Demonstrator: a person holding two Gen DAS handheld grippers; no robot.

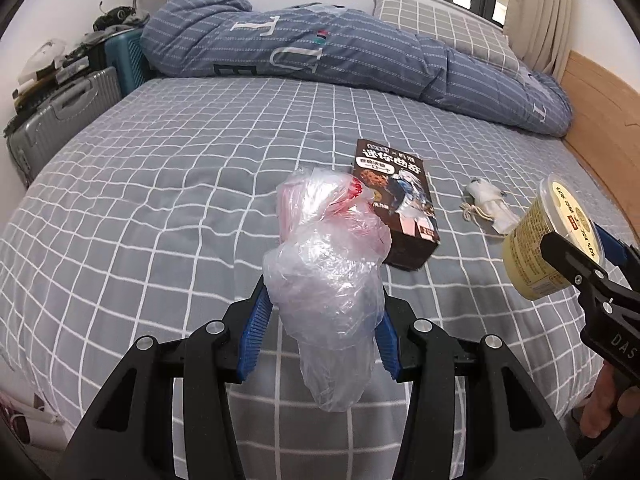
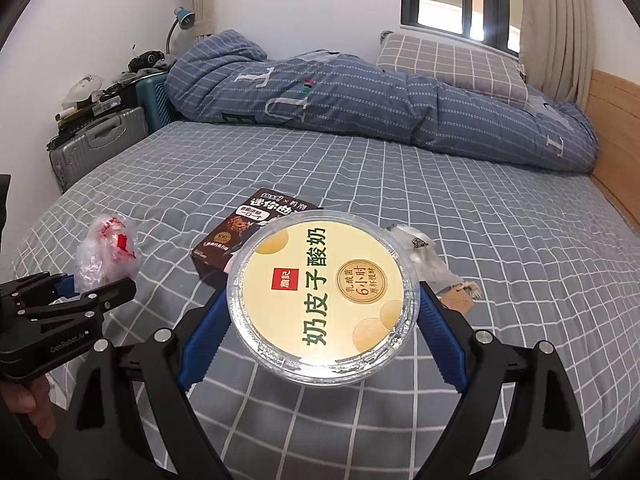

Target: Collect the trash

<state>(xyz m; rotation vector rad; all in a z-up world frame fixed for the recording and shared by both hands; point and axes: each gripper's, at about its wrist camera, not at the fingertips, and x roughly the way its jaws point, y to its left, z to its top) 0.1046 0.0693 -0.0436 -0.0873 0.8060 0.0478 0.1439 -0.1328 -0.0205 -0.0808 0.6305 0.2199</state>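
Observation:
My left gripper [image 1: 322, 320] is shut on a crumpled clear plastic bag [image 1: 328, 264] with red print and holds it above the bed; the bag also shows in the right wrist view [image 2: 104, 256]. My right gripper [image 2: 320, 316] is shut on a yellow yogurt cup [image 2: 322, 296] with a clear lid, held above the bed; the cup also shows in the left wrist view [image 1: 548, 236]. A brown cookie box [image 1: 394, 200] lies on the bed beyond the bag. A small white wrapper with a string [image 1: 490, 206] lies to the right of the box.
The bed has a grey checked sheet [image 1: 180, 168]. A rolled blue duvet [image 1: 320, 52] and a checked pillow [image 1: 444, 28] lie at the far side. Suitcases [image 1: 60, 120] stand at the left. A wooden headboard [image 1: 600, 92] runs along the right.

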